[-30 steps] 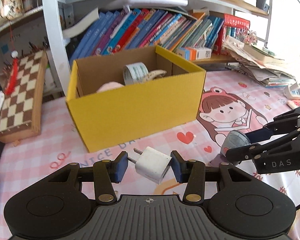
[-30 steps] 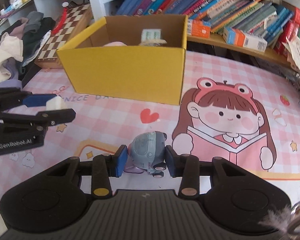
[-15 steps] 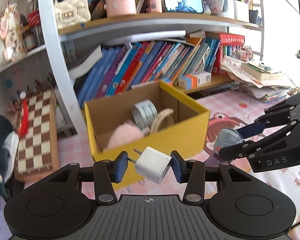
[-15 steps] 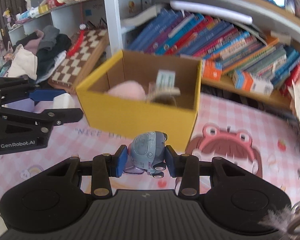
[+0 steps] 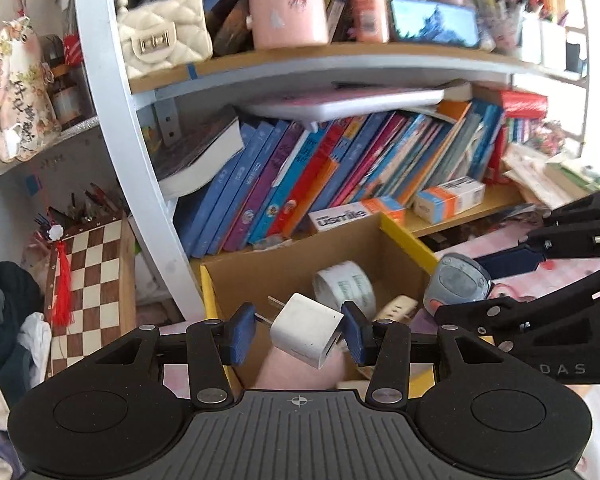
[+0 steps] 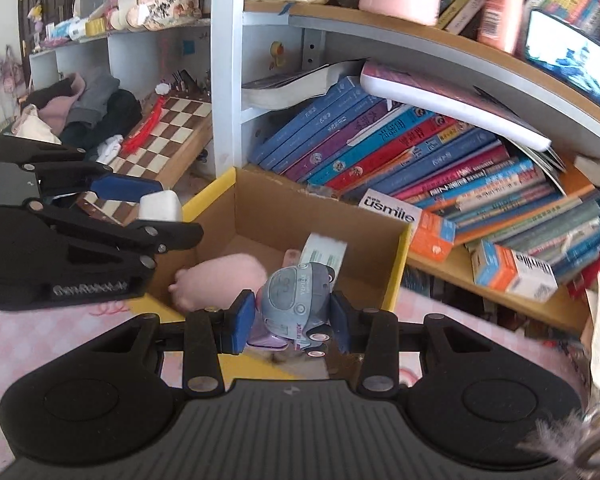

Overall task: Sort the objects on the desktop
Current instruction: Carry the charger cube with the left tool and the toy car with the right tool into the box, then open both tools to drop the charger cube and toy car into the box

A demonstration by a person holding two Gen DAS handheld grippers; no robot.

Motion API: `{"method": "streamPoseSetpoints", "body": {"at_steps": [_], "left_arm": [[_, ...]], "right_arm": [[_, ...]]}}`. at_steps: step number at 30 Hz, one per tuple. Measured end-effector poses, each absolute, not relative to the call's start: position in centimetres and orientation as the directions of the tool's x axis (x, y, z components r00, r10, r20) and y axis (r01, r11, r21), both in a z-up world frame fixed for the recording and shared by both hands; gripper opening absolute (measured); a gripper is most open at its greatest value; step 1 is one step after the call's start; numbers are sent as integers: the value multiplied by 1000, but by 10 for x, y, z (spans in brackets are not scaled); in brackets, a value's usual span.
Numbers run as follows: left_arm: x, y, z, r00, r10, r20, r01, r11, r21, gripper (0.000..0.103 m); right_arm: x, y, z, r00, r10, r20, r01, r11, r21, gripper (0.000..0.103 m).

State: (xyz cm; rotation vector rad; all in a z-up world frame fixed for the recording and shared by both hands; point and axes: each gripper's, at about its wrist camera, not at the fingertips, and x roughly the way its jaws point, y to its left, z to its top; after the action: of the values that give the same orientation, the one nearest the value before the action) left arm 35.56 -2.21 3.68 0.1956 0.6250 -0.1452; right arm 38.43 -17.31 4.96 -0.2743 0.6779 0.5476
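Left tool [image 5: 300,334] clamped on white USB charger plug [image 5: 306,330], prongs pointing left toward one blue pad [image 5: 242,332]; held tilted in the air over the open yellow cardboard box [image 5: 408,240]; also visible in right wrist view as left tool [image 6: 148,216] gripping the plug [image 6: 160,206] above the box's left wall.
Right tool [image 6: 290,316] clamped on grey-blue toy car [image 6: 296,300], "VEHICLE" printed on its roof; held above the box [image 6: 400,264] near its front edge; in left wrist view, right tool [image 5: 500,276] with the car [image 5: 458,284] over the box's right side.
Inside box: pink plush [image 6: 220,276], tape roll [image 5: 344,286], beige item beside the roll, too blurred to name.
Box on pink checked surface [image 6: 60,336], just in front of bookshelf [image 6: 420,160]; chessboard [image 5: 88,276] to the left.
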Motion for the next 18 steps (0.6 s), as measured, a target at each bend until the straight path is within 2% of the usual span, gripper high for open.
{"method": "streamPoseSetpoints", "body": {"at_steps": [7, 18], "left_arm": [[400, -30, 0, 752, 11, -659, 164, 965, 204, 45], [436, -19, -31, 696, 51, -717, 120, 975, 186, 45]], "right_arm": [[433, -152, 17, 599, 356, -717, -590, 802, -94, 39], [465, -128, -10, 622, 340, -706, -675, 690, -262, 39]]}}
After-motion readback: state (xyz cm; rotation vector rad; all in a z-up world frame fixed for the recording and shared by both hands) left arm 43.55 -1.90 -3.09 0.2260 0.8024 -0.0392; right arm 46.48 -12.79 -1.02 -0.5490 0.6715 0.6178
